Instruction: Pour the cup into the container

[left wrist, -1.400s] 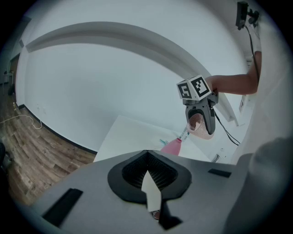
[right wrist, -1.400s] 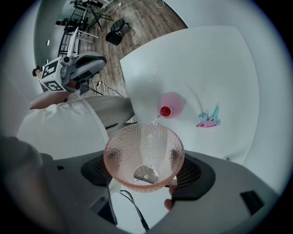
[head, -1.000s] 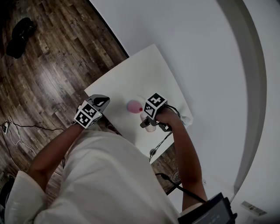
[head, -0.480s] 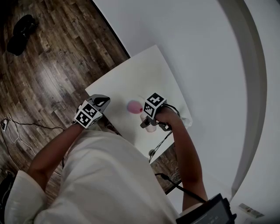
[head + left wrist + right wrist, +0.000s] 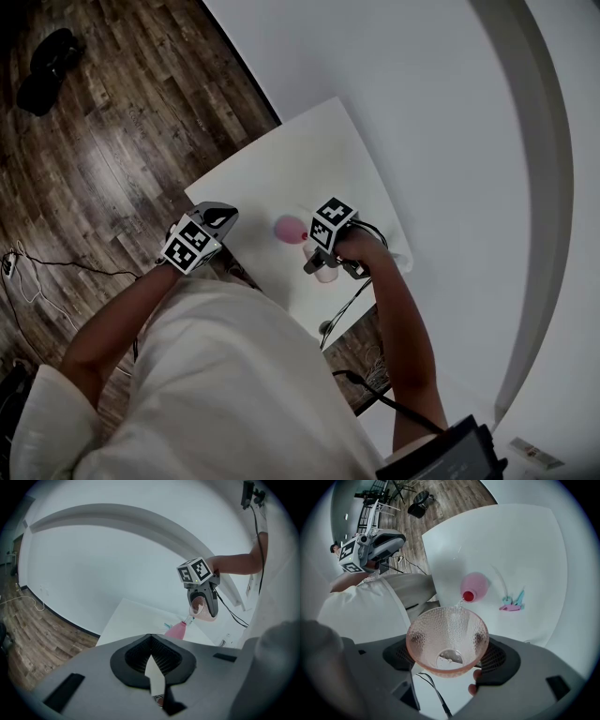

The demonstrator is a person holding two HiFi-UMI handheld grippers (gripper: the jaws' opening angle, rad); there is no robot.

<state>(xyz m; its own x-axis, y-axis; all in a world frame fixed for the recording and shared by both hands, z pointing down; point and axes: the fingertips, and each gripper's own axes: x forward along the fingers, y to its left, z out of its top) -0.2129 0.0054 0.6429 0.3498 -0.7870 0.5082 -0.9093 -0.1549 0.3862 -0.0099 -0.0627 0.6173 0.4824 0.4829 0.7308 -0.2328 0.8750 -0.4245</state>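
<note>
Pink dimpled cup (image 5: 448, 638) clamped in right gripper (image 5: 451, 654), forearm (image 5: 398, 328) sloping down just beside container (image 5: 474, 587); cup tipped, long axis slanting, mouth aimed down at container's red opening, thin clear stream (image 5: 459, 603) falling into it. Left gripper (image 5: 153, 666) pointing slightly down, jaws together on nothing, well left of container.

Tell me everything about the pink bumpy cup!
The cup is see-through pink plastic or glass, covered in tiny bumps, wide at the rim and narrow at its flat bottom. The right tongs squeeze it on both sides, above the white table. It is tipped far over, and a thin clear stream runs off its rim into the red mouth of the pink container. It looks nearly empty.
</note>
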